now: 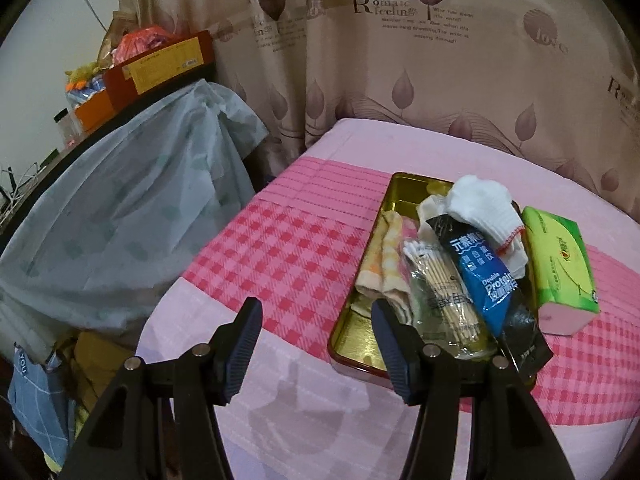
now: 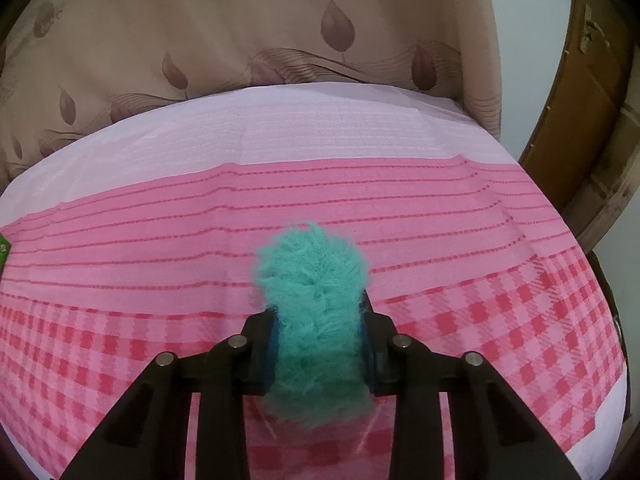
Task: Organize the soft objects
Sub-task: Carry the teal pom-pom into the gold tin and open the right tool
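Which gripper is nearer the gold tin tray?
Left. The left gripper hangs open at the gold tin tray's near corner; the right gripper, shut on a teal fluffy item, shows no tray.

left gripper (image 1: 316, 332): tilted downward over the near edge of the bed, jaws spread wide, nothing between them | right gripper (image 2: 320, 328): tilted downward over the bed's checked near part, jaws clamped on a teal fluffy item (image 2: 312, 292)
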A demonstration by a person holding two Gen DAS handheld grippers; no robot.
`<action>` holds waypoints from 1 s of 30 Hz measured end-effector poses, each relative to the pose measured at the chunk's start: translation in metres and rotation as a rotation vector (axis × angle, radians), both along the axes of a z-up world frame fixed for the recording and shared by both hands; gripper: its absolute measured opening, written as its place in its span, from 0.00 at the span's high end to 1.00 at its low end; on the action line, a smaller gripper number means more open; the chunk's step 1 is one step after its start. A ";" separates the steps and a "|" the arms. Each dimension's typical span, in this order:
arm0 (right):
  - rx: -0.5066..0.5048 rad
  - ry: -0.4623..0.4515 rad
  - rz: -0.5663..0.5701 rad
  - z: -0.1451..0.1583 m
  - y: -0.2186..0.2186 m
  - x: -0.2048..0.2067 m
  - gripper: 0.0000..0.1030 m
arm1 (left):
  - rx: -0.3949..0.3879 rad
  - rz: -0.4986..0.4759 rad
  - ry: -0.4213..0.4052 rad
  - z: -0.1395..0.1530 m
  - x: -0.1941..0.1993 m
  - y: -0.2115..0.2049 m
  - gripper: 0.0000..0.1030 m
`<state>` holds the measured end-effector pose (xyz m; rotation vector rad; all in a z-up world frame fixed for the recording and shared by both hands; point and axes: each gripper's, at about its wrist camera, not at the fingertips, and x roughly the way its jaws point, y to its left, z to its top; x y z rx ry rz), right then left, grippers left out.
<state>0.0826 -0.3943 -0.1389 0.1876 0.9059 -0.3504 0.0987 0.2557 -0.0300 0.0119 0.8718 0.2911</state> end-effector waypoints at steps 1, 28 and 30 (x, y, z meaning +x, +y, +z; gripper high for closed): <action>0.000 -0.001 0.004 0.001 0.005 0.000 0.72 | -0.006 0.000 -0.001 0.000 0.000 0.001 0.44; 0.101 -0.178 0.656 0.100 0.302 0.014 0.72 | -0.025 0.044 -0.009 -0.001 -0.002 0.009 0.44; 0.106 -0.186 0.697 0.106 0.322 0.013 0.72 | -0.023 0.054 -0.016 -0.001 -0.003 0.010 0.44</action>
